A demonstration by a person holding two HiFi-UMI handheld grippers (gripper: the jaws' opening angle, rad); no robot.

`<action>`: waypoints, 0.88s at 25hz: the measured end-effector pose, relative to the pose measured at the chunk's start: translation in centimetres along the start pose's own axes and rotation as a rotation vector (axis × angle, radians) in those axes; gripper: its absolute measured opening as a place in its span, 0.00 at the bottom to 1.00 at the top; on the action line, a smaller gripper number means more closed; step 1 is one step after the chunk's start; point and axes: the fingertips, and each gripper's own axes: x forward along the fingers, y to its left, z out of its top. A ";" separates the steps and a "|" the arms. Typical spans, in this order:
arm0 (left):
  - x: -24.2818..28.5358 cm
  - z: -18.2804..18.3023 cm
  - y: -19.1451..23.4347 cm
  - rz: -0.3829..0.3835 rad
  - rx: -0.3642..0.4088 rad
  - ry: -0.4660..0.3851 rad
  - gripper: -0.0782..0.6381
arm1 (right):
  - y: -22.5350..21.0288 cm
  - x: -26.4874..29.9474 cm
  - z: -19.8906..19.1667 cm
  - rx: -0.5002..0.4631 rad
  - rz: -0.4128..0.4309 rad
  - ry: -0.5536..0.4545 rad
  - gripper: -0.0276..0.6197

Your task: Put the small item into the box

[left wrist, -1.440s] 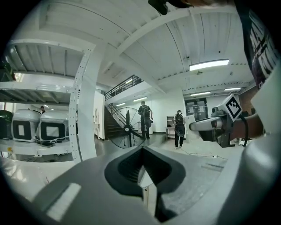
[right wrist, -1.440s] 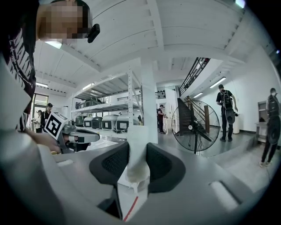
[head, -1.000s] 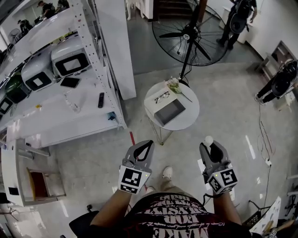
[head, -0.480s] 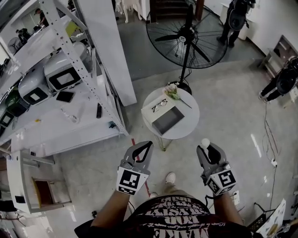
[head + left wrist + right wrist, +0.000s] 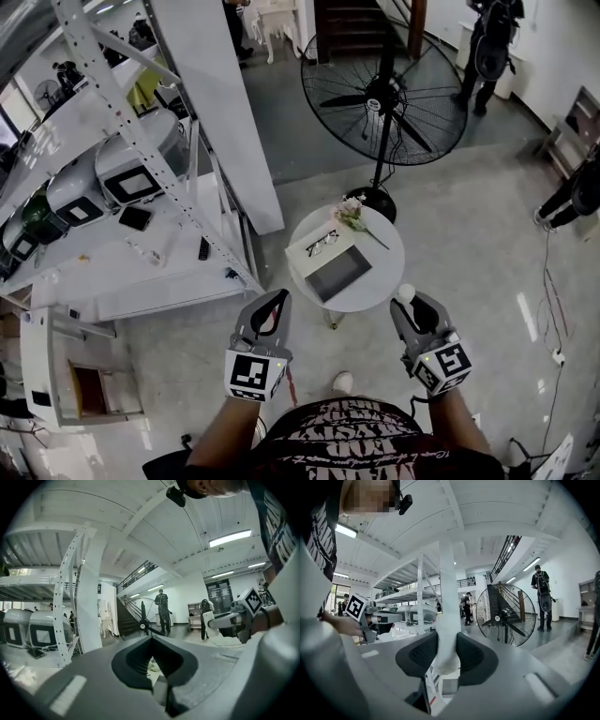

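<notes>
Grey left gripper is hovering with its jaws pressed together on nothing. Ahead, the open box is sitting on a round table. The right gripper is clamping the white small item, whose long axis is standing upright between the jaws, rounded end poking beyond them.

Grey polished floor, some glare patches. Big white pillar centre-left. Beside it a white metal rack w/ perforated uprights, shelves loaded w/ white appliances. Black pedestal fan stands just behind a small round white table. Dark stairs at far end, white wall on the rt. Person in dark clothes near that wall. White ceiling, strip lights on. Thin cable trails over floor, rt side.
</notes>
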 end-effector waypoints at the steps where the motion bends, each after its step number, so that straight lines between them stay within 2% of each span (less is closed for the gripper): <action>1: 0.4 0.5 0.2 0.014 0.001 -0.009 0.11 | -0.5 0.5 0.2 0.001 0.013 0.000 0.27; 5: 1.6 0.5 0.2 0.052 0.003 -0.002 0.11 | -2.2 2.1 0.2 0.003 0.058 0.003 0.27; 12: 2.2 -0.8 -0.7 0.056 -0.019 0.078 0.11 | -3.1 3.2 -0.8 0.039 0.106 0.033 0.27; 22: 3.6 -1.5 0.2 0.028 -0.022 0.094 0.11 | -2.9 4.9 -1.8 0.058 0.122 0.058 0.27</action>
